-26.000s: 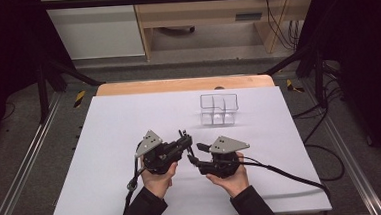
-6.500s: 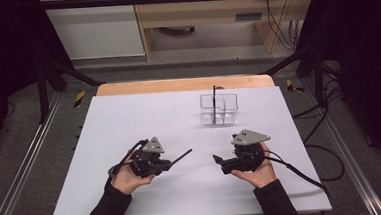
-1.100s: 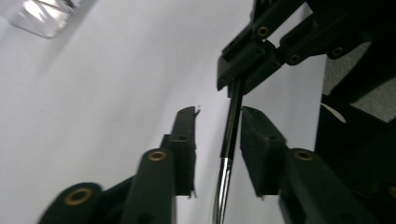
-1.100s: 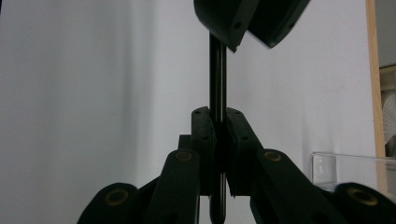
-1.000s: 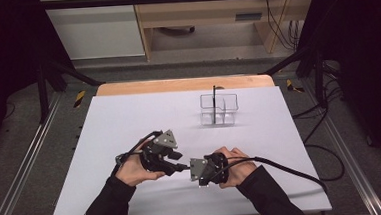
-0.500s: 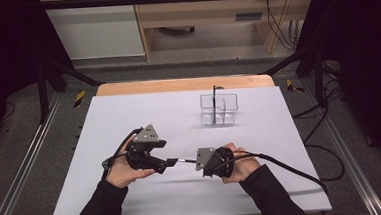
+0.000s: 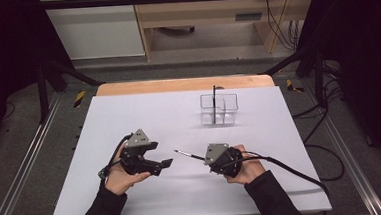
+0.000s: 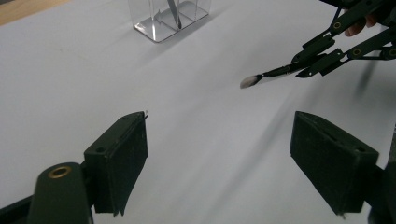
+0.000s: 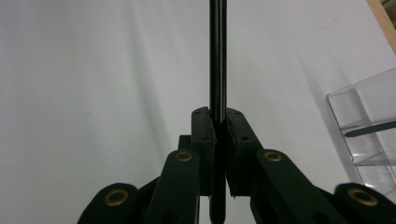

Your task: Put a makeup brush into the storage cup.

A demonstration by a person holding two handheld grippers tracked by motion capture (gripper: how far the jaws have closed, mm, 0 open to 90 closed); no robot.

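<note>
On the white table, the right gripper has its jaws pressed together on a thin black brush with a pale tip, holding it near the middle of the front half of the table. In the right gripper view the black handle runs straight out from between the closed jaws. The left gripper is wide open and holds nothing; it rests low toward the front left part of the table, apart from the brush tip. A clear plastic organiser with compartments stands near the far edge, right of centre, with a dark thin stick upright in it.

The grip is on a very thin round handle, so the brush may rotate or slip between the pads. If it is carried to the organiser, the long handle could hit the clear wall and tip it.
</note>
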